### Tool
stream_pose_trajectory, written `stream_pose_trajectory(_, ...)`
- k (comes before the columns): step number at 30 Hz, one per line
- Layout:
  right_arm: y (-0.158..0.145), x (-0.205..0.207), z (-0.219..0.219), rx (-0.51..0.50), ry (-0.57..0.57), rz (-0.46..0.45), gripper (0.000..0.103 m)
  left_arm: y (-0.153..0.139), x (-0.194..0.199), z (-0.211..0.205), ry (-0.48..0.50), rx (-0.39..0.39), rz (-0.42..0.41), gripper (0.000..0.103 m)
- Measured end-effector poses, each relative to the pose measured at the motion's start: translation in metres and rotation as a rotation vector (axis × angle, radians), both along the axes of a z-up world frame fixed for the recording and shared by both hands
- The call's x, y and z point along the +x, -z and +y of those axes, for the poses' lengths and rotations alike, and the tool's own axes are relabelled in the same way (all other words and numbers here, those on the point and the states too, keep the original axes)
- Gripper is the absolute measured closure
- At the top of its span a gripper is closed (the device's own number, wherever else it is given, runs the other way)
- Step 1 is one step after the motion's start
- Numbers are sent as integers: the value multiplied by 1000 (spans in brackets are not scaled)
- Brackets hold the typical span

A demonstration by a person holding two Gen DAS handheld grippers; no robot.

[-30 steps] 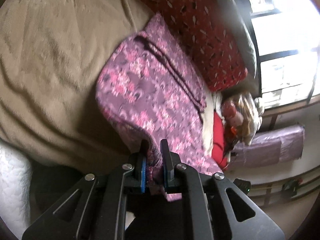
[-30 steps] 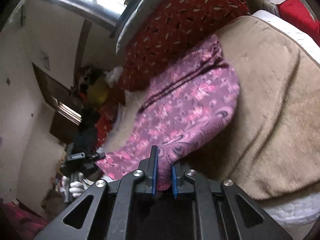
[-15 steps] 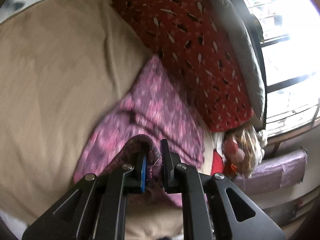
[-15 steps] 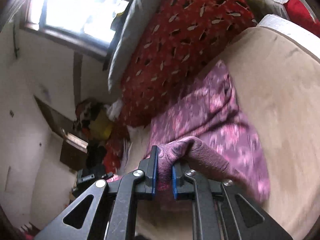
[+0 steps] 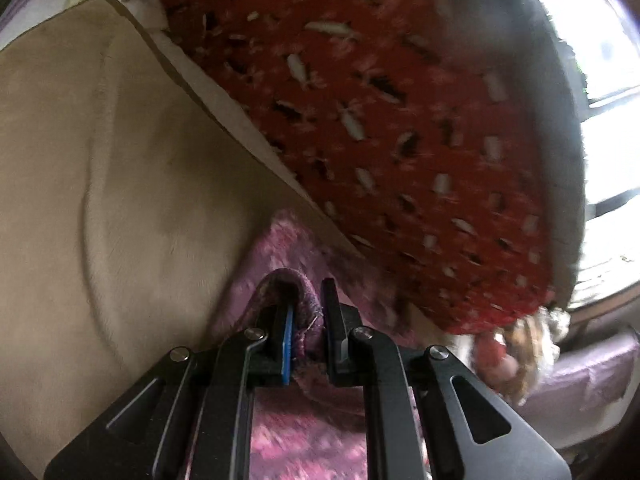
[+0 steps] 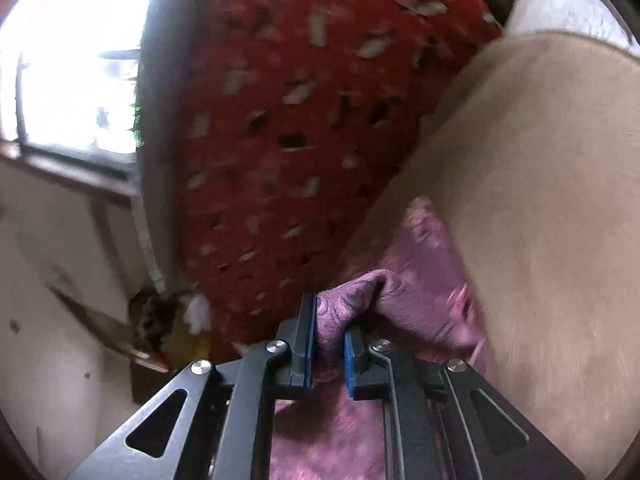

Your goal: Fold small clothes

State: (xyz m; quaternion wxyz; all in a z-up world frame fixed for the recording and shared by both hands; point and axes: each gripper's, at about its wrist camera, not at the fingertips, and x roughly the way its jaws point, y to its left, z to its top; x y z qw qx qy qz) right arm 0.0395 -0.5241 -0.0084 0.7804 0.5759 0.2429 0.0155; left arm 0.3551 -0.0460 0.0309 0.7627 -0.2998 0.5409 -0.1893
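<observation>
Bed covered with a tan blanket (image 5: 120, 168); a large red patterned cushion (image 5: 400, 128) lies along its far edge, bright window (image 5: 612, 80) behind it. Both views motion-blurred.

Left wrist view, left to right: tan blanket fills the left half. At lower centre, the left claw (image 5: 306, 312) has its jaws drawn close together, pinching a bunched edge of the purple floral garment (image 5: 308, 436). The cloth loops up and over the tip of the blue-padded finger (image 5: 287, 344) and fills the narrow gap between the fingers. More of the garment lies flat on the blanket under and ahead of the claw, its far end reaching the foot of the cushion. Right of the claw: a small heap of mixed items (image 5: 516, 348), too blurred to identify.

Right wrist view, left to right: window (image 6: 72, 60), pale wall (image 6: 52, 320), then the red cushion (image 6: 300, 120) at centre. Right claw (image 6: 330, 316) also nearly closed, blue pads clamping a fold of the same garment (image 6: 416, 292); the fold rises between the pads and drapes away to the right. The rest of the garment lies on the tan blanket (image 6: 540, 220), between cushion and the blanket's open stretch. White bedding (image 6: 560, 12) at the upper right corner.
</observation>
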Motion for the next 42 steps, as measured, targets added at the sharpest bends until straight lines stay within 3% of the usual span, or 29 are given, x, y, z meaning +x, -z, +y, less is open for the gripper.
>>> stream_pose_trajectory(3,19,22,-9,40,-4,105,87,23,23,-7,-15,23,92,93)
stream_pose_trajectory(7,19,28,-26,140,25,80,84,33,38,10,-83,-118,188,93)
stream_pose_trajectory(10,15,20,-37,198,87,42,74,16,39,32,-147,-197,158,90)
stream_pose_trajectory(12,16,10,-44,232,144,25,60,5,38,46,-163,-240,141,63)
stream_pose_trajectory(13,16,4,-46,231,168,17,59,0,36,51,-166,-232,130,51)
stream_pose_trajectory(15,13,-8,-50,192,187,21,58,-11,28,55,-119,-162,86,45)
stream_pose_trajectory(17,9,-14,-54,159,183,22,56,-13,24,48,-45,-89,66,43)
stream_pose_trajectory(22,5,-10,-44,-67,114,202,53,18,11,16,111,70,115,41)
stream_pose_trajectory(27,14,3,-29,-156,66,272,53,49,10,-11,141,84,192,41)
stream_pose_trajectory(29,14,10,-25,-202,53,284,53,48,7,-21,161,93,177,43)
stream_pose_trajectory(30,12,13,-23,-230,43,278,61,45,5,-26,170,119,145,50)
stream_pose_trajectory(31,11,17,-21,-252,27,272,74,41,3,-28,167,141,110,66)
stream_pose_trajectory(32,8,20,-19,-272,7,262,99,38,3,-29,163,141,98,74)
stream_pose_trajectory(33,3,24,-18,-287,-21,236,99,35,5,-26,155,129,94,85)
stream_pose_trajectory(35,-15,22,-17,-301,-12,140,99,31,11,-13,99,91,68,94)
stream_pose_trajectory(37,-35,16,-18,-295,7,-7,99,31,16,2,34,84,40,99)
stream_pose_trajectory(39,-40,13,-21,-286,39,-71,99,39,22,13,-28,129,46,100)
stream_pose_trajectory(41,-21,20,-26,-278,59,16,98,57,26,23,-73,191,105,100)
stream_pose_trajectory(42,-7,26,-28,-262,49,92,93,64,26,29,-80,171,135,100)
